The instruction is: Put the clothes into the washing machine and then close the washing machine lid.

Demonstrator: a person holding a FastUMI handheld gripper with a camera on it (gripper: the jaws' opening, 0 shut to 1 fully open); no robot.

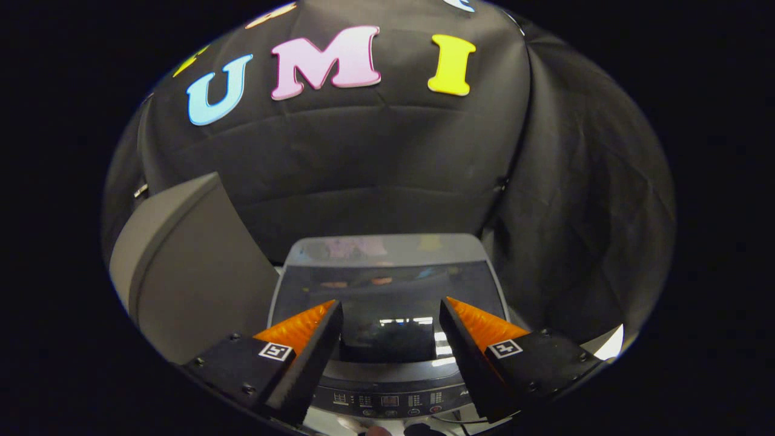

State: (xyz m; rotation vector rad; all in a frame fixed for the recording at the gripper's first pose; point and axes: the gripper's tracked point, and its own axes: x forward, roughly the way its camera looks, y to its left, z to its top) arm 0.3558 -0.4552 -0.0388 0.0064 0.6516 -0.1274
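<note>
We hold the gripper (390, 309) above the grey top-loading washing machine (387, 251), its fingers spread apart and grasping nothing. The machine's dark glossy glass lid (387, 290) lies flat and closed between and just ahead of the fingers, with the control panel (387, 399) at six o'clock. A grey curved plastic bin (187, 266) stands at nine o'clock, beside the machine.

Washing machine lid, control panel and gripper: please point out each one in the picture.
washing machine lid (387, 284): gripper view, on its dark glass, lying shut.
control panel (387, 399): gripper view, on its button row.
gripper (390, 306): gripper view, midway between the open, empty fingers.
</note>
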